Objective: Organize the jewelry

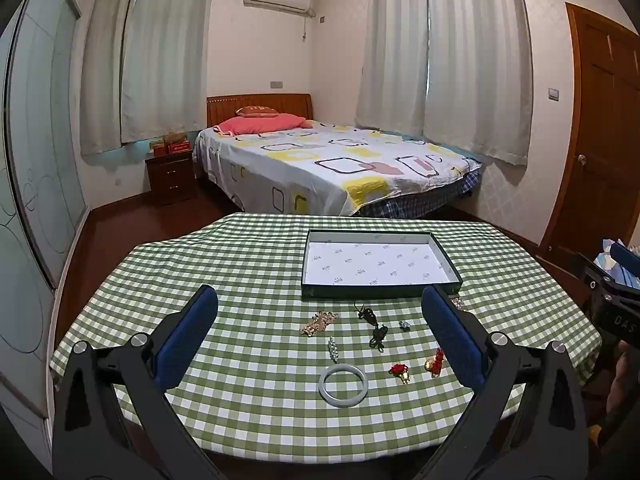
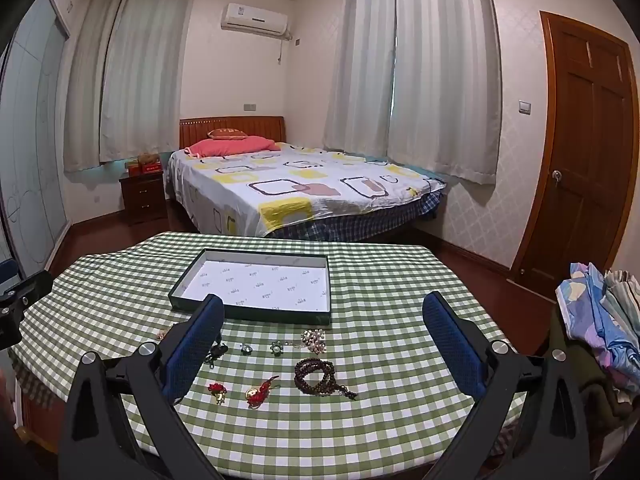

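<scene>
In the left wrist view the left gripper [image 1: 320,312] hangs wide open and empty above the jewelry; I'd start with the pale bangle [image 1: 343,384] nearest it, pinching one side of the ring, then carry it to the empty tray [image 1: 316,290] beyond. In the right wrist view the right gripper [image 2: 324,316] is likewise spread, empty; the bead bracelet [image 2: 316,376] lies near, a cloth pile [image 2: 604,312] far right.
</scene>
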